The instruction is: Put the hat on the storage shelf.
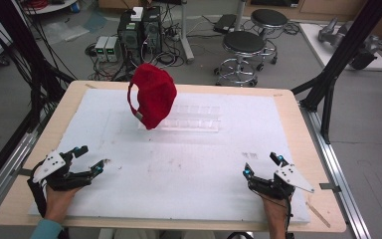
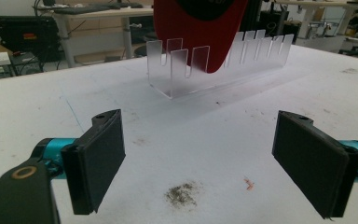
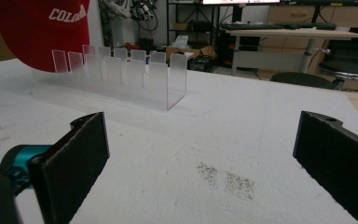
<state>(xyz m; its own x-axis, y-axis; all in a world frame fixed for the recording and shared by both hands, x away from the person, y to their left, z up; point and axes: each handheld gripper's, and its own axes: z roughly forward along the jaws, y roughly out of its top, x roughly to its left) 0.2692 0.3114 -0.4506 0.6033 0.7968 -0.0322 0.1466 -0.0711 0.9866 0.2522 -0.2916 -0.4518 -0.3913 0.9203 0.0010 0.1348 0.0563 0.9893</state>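
A red cap [image 1: 151, 95] stands upright in the left end of a clear slotted acrylic rack [image 1: 191, 119] at the middle back of the white board [image 1: 179, 164]. The cap [image 2: 200, 28] sits in the rack [image 2: 214, 65] ahead of the left gripper [image 2: 200, 163], whose jaws are wide apart and hold nothing. From the right gripper view the cap [image 3: 37, 28] shows white lettering and rests at the far end of the rack [image 3: 126, 77]. The left gripper [image 1: 90, 160] lies open near the front left. The right gripper [image 1: 263, 166] lies open near the front right.
The board lies on a wooden table [image 1: 298, 129]. Black frame posts [image 1: 338, 64] stand to the right, cables and posts to the left. Stools [image 1: 243, 50] and computer boxes [image 1: 139, 30] stand on the floor beyond the table. Dirt smudges [image 2: 182, 193] mark the board.
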